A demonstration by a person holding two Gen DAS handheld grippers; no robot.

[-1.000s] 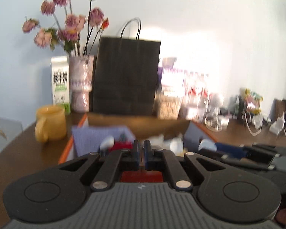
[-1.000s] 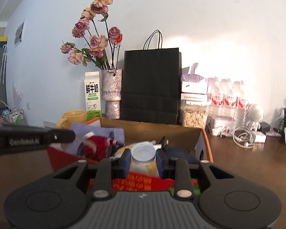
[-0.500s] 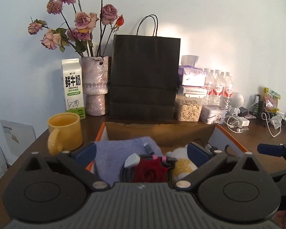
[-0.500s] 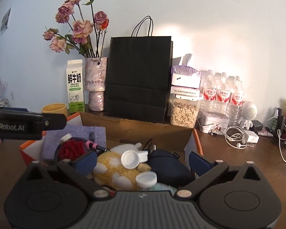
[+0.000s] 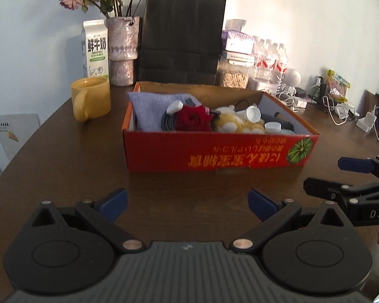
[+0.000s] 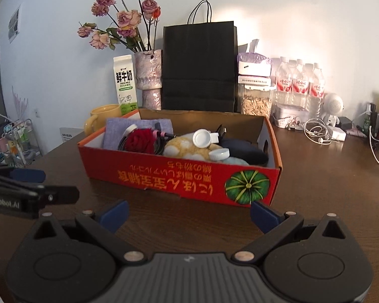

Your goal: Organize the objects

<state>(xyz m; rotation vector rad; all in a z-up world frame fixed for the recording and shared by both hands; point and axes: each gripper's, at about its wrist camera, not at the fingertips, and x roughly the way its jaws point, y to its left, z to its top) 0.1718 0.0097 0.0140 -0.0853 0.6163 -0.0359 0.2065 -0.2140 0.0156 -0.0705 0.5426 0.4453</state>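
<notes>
Nearest me, my left gripper [image 5: 187, 203] and right gripper [image 6: 188, 214] are both spread wide with nothing between the fingers, hovering over the dark wooden table [image 5: 63, 166]. Just beyond sits the red cardboard box [image 5: 214, 151], holding a purple cloth [image 5: 151, 108], red rose [image 5: 193, 120], yellow plush toy [image 5: 237, 125] and white caps [image 6: 202, 137]. Behind stand a yellow mug [image 5: 91, 98], milk carton [image 5: 94, 48] and black paper bag [image 5: 182, 40].

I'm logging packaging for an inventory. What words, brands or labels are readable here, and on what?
"鲜牛奶" and "FRESH MILK": milk carton; its smaller print is unreadable.
"enRobot.AI", cut off at the frame edge: left tongs.
"DAS", cut off at the frame edge: right tongs.
Yellow upside-down characters: red box, too distorted to read.
Water bottles: labels blurred.
</notes>
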